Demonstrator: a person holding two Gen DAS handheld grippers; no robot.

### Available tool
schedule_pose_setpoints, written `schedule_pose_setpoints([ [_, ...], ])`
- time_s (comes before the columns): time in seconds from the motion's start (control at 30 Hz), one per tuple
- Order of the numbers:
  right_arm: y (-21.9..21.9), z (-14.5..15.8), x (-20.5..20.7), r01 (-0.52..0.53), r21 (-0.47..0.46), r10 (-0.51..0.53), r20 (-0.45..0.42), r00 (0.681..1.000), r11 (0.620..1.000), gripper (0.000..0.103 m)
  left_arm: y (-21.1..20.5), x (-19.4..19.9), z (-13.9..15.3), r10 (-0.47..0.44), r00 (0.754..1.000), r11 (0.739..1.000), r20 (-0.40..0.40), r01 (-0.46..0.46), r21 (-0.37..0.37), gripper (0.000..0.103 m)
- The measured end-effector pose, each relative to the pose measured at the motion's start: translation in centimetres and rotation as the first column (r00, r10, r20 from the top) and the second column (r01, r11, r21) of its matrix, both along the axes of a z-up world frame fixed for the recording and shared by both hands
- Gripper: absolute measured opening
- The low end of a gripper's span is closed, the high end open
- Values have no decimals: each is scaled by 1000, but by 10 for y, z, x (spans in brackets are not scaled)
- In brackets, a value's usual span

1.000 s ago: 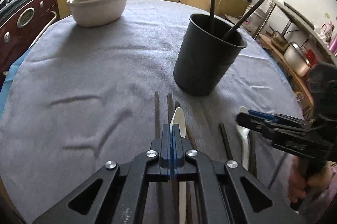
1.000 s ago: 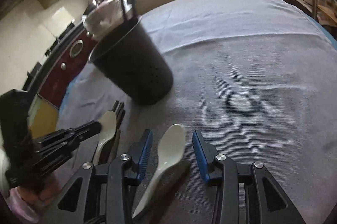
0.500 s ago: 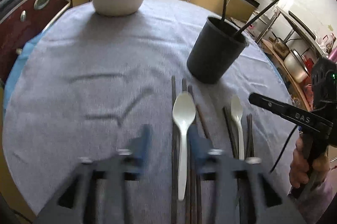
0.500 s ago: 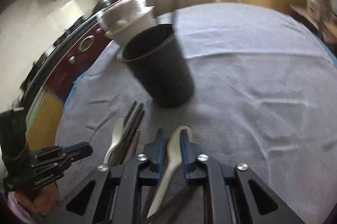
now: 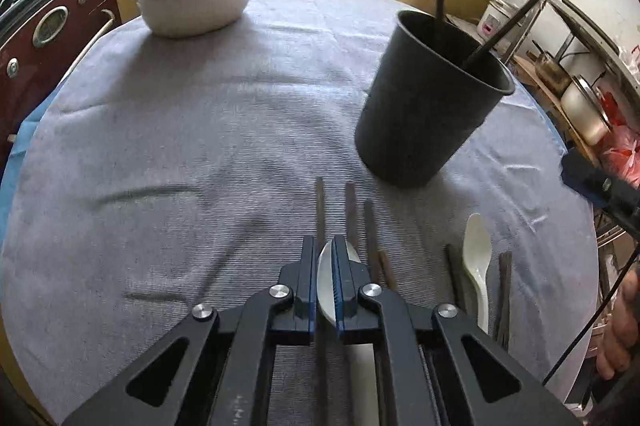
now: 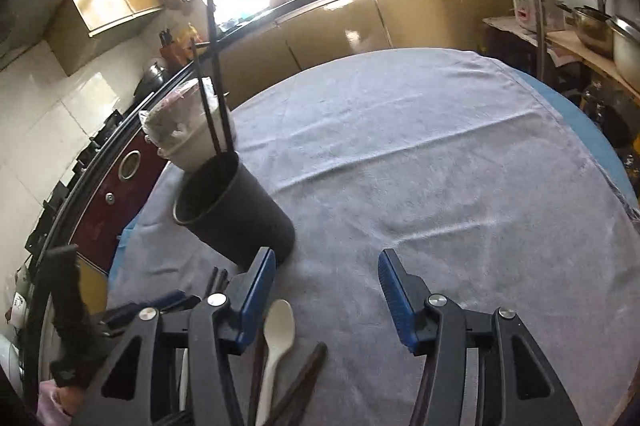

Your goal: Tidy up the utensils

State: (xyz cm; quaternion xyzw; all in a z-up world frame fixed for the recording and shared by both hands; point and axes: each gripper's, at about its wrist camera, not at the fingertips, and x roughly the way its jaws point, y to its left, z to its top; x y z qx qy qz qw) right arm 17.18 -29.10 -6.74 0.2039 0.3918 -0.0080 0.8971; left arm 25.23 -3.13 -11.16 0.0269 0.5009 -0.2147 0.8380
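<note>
Clamping spoon [image 5: 326,280] again — right gripper [image 6: 326,300] jaws now spread.

Black cup [image 5: 428,113]; white spoons [image 5: 478,258]; grey ribbed cloth [image 5: 200,145]; blue gripper pads [image 6: 394,286].

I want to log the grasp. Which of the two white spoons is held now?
The white spoon pinched edge-up in the left gripper, whose jaws are shut on it. The other spoon lies flat on the cloth, untouched, under the open right gripper.
</note>
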Motion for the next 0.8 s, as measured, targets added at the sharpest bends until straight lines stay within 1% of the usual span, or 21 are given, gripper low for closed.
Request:
schedule_pose_setpoints([
  [0.03, 7, -2, 4, -39, -10, 39, -34, 999, 999, 57, 3, -1, 1, 5, 1000, 1000, 6, -5, -3, 5],
  [0.07, 20, -8, 10, -102, -13, 101, -87, 991, 995, 57, 7, -2, 2, 9, 1000, 1000, 12, -9, -10, 5],
  [0.1, 32, -13, 13, -151, -21, 147, -120, 982, 988, 56, 12, -2, 5, 15, 1000, 1000, 16, -15, -26, 4],
  [0.13, 41, -16, 14, -178, -37, 172, -140, 975, 983, 56, 16, -3, 8, 20, 1000, 999, 20, -19, -44, 4],
  [0.17, 54, -21, 16, -204, -76, 189, -170, 967, 976, 56, 19, -3, 10, 24, 999, 998, 25, -22, -56, 4],
  [0.2, 67, -26, 20, -218, -127, 189, -207, 960, 968, 56, 21, -4, 13, 26, 999, 998, 29, -24, -60, 4],
  [0.23, 73, -31, 23, -223, -155, 184, -232, 955, 962, 56, 23, -4, 14, 26, 999, 998, 27, -24, -63, 4],
  [0.3, 83, -42, 30, -221, -184, 164, -282, 945, 958, 56, 26, -3, 15, 24, 1000, 997, 1, -24, -75, 4],
  [0.37, 88, -49, 35, -220, -185, 153, -318, 936, 958, 49, 33, -4, 14, 40, 998, 994, -39, -44, -98, 4],
  [0.4, 90, -51, 36, -226, -188, 155, -332, 930, 956, 43, 39, -5, 13, 55, 997, 992, -62, -62, -111, 7],
  [0.43, 92, -50, 36, -230, -194, 158, -329, 931, 954, 32, 45, -8, 12, 66, 994, 989, -82, -76, -130, 14],
  [0.47, 92, -50, 37, -236, -192, 164, -330, 930, 953, 32, 49, -12, 12, 74, 993, 985, -94, -87, -148, 21],
  [0.5, 93, -49, 36, -232, -206, 155, -333, 930, 951, 32, 53, -17, 12, 85, 991, 980, -106, -103, -170, 43],
  [0.53, 92, -49, 36, -225, -219, 146, -326, 934, 949, 32, 57, -22, 12, 96, 989, 976, -109, -116, -186, 60],
  [0.57, 90, -48, 34, -218, -214, 144, -313, 939, 952, 32, 59, -27, 12, 104, 989, 972, -106, -123, -198, 63],
  [0.6, 86, -46, 30, -206, -190, 145, -291, 946, 960, 32, 57, -30, 11, 103, 989, 971, -108, -124, -203, 63],
  [0.67, 77, -41, 23, -181, -125, 146, -243, 959, 976, 32, 52, -32, 5, 102, 987, 972, -128, -126, -196, 63],
  [0.7, 72, -38, 19, -169, -97, 144, -219, 965, 981, 32, 49, -32, 1, 106, 985, 973, -140, -132, -189, 61],
  [0.73, 66, -34, 13, -152, -64, 138, -181, 974, 986, 31, 45, -32, -3, 108, 983, 973, -146, -135, -189, 41],
  [0.77, 62, -31, 8, -142, -46, 133, -157, 978, 989, 32, 42, -31, -7, 104, 983, 972, -150, -132, -194, 27],
  [0.8, 58, -27, 4, -132, -25, 127, -127, 984, 991, 32, 37, -30, -11, 98, 982, 973, -163, -128, -190, 6],
])
